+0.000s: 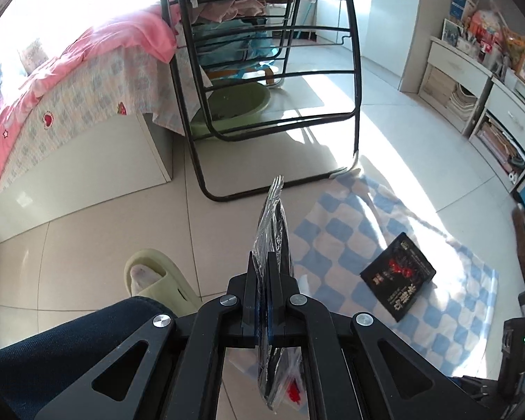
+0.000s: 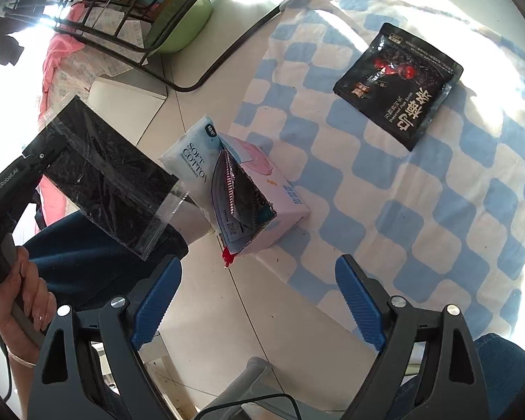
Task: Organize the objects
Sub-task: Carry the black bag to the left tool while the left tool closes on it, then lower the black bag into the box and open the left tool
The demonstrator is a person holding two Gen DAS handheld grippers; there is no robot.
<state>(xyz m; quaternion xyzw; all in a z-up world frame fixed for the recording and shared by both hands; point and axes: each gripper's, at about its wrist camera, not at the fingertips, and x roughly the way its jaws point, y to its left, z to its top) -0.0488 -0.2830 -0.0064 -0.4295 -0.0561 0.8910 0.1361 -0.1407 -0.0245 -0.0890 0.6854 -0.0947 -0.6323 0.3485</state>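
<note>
The left tool (image 1: 261, 301) is seen fully closed on a flat clear plastic sleeve with dark contents (image 1: 274, 231), pinched edge-on so the sleeve's long axis runs forward along the fingers and past them. In the right wrist view the same sleeve (image 2: 112, 182) is held up off the floor at upper left, broad face to the camera, the left tool's handle being gripped by a hand (image 2: 21, 301). The right tool (image 2: 259, 301) is shown spread wide with nothing between its blue ribbed pads (image 2: 157, 301). Straight ahead of it, slightly left of centre, a small open pink-and-white cardboard box (image 2: 276, 210) is found at the near left edge of the blue-and-white checked cloth (image 2: 385, 189) on the tiled floor (image 2: 206, 294), with packets already standing in it and a white soft pack printed "SOFT COTTON" (image 2: 189, 164) leaning on its far left side. The box opening is turned toward the upper left, toward the held sleeve, so the left tool is judged the nearer one for insertion. A black glossy pouch with red fruit print (image 2: 399, 84) is left lying flat farther out on the cloth, to the right tool's front right, long axis diagonal, well apart from the box; it is probably the right tool's next pick.
</note>
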